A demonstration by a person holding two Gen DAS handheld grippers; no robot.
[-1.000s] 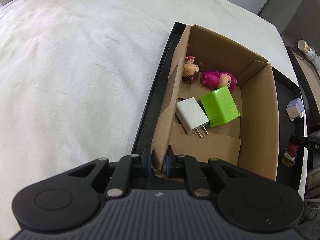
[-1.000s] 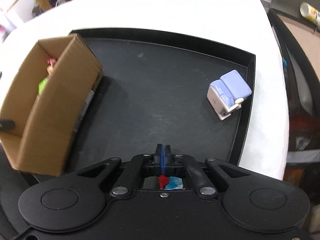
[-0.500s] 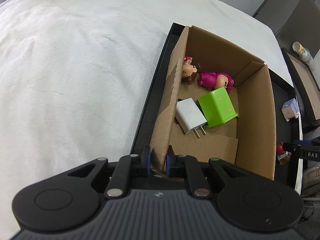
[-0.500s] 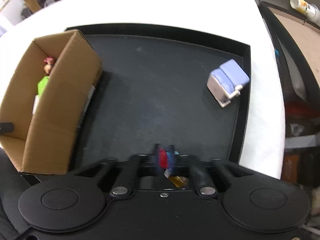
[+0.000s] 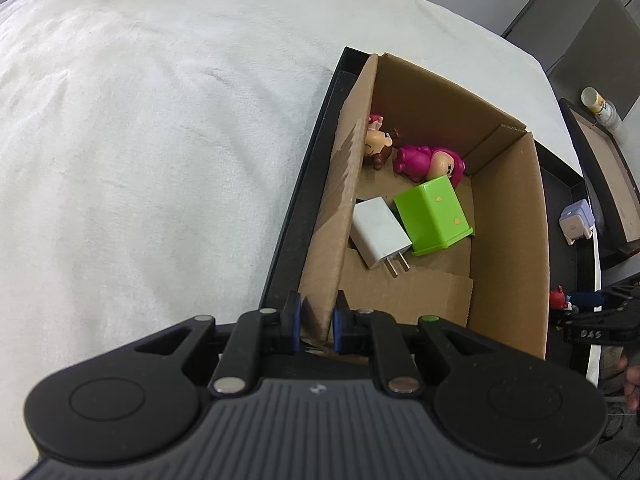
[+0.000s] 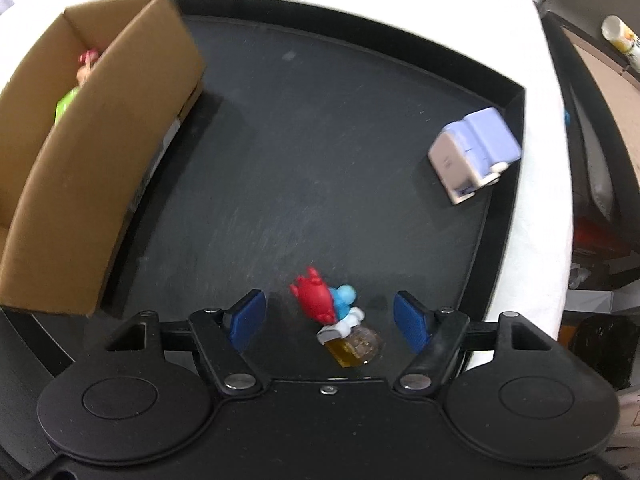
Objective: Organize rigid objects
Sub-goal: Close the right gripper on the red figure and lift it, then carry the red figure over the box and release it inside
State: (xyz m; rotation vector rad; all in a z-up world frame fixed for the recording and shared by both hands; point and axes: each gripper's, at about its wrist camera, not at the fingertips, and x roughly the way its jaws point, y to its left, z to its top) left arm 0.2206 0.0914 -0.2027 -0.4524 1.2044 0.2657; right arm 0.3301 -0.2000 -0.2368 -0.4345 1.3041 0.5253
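Note:
My left gripper (image 5: 316, 320) is shut on the near wall of a cardboard box (image 5: 332, 216) that stands in a black tray (image 6: 320, 152). Inside lie a white charger (image 5: 380, 236), a green block (image 5: 434, 212), a pink figure (image 5: 428, 160) and a small doll (image 5: 374, 146). My right gripper (image 6: 330, 318) hangs over the tray's near edge, jaws opening. A red and blue figure on a yellow base (image 6: 332, 312) lies between the pads, touching neither. A lilac charger (image 6: 472, 156) rests by the tray's right rim.
White cloth (image 5: 140, 152) covers the table left of the tray. Another dark tray with a brown board (image 5: 608, 168) and a small bottle (image 5: 600, 106) stand at the far right. The right gripper (image 5: 600, 320) shows at the left wrist view's right edge.
The right gripper's jaws went from shut to wide apart, and the red and blue figure now lies uncovered between them. The right hand came lower over the tray. The left gripper kept still.

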